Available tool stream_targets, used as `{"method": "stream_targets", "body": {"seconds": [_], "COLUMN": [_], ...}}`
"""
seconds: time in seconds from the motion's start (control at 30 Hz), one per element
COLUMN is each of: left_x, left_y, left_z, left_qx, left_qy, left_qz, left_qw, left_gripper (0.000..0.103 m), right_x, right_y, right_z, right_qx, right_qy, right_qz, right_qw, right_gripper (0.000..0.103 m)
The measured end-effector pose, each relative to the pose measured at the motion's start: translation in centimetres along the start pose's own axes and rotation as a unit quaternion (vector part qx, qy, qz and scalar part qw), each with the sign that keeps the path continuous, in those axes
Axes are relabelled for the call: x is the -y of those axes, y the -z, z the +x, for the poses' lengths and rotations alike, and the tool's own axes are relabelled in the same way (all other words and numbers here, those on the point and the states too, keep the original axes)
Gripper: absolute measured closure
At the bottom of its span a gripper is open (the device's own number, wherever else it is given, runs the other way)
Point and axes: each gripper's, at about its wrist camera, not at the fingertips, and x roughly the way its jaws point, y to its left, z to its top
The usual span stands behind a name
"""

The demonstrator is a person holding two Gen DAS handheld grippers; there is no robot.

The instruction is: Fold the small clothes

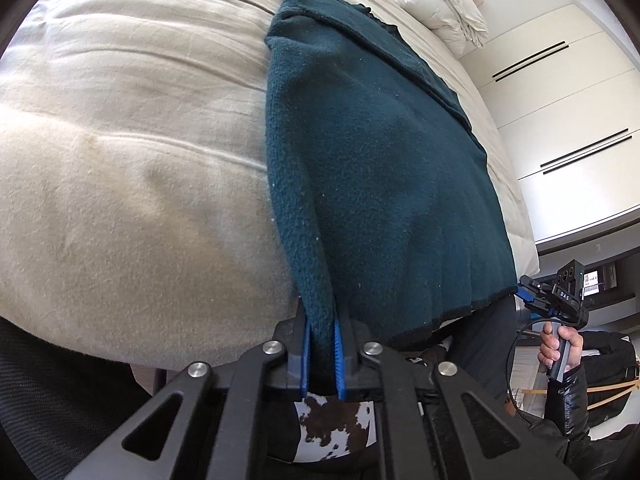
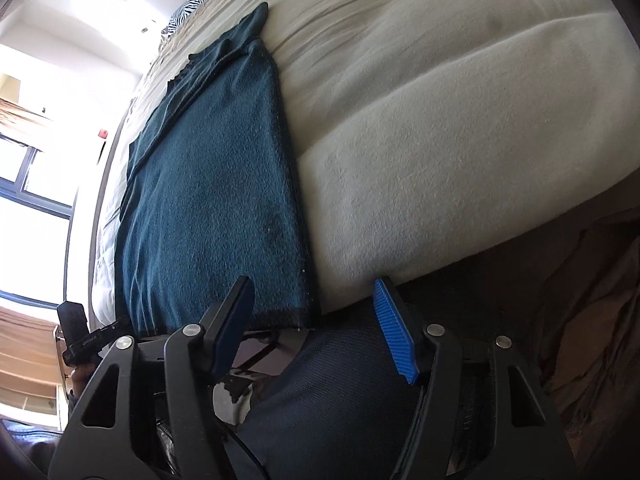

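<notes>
Left wrist only: left hand-held gripper point(image 1: 321, 354) clamped on teal garment point(image 1: 372, 168) corner.

Both wrist views look steeply down, close, sharing the teal garment point(image 1: 372, 168).

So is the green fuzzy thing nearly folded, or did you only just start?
Partly there. The dark green garment lies flat on the cream bed cover, one side already folded over. In hand: the left gripper is shut on its near corner. The right gripper stands open by the other near corner, pinching nothing. Left to do: grab that corner and fold it up.
</notes>
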Motion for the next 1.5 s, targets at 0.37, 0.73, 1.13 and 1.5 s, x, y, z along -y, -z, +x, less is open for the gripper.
{"method": "stream_targets", "body": {"seconds": [0.37,0.73,1.13,1.5], "left_x": [0.2,0.8,-1.2,-3.2], "left_y": [0.0,-0.7,-3.5,-9.4], "left_z": [0.1,-2.5,-6.1,-8.2], "left_qx": [-0.002,0.020,0.094,0.153], "left_qy": [0.008,0.086,0.226,0.300], "left_qz": [0.008,-0.003,-0.090,-0.170], "left_qw": [0.9999,0.9961,0.9653,0.9260], "left_gripper": [0.094,0.095,0.095,0.098], "right_x": [-0.1,-3.9,-8.6,-11.0], "right_y": [0.0,-0.9,-7.5,-14.8], "right_z": [1.8,-0.9,-3.0,-1.5], "right_qx": [-0.024,0.007,0.105,0.152], "right_qy": [0.001,-0.068,-0.192,-0.219], "right_qz": [0.005,-0.031,0.007,0.038], "right_qw": [1.000,0.997,0.976,0.963], "right_gripper": [0.083,0.096,0.096,0.096]}}
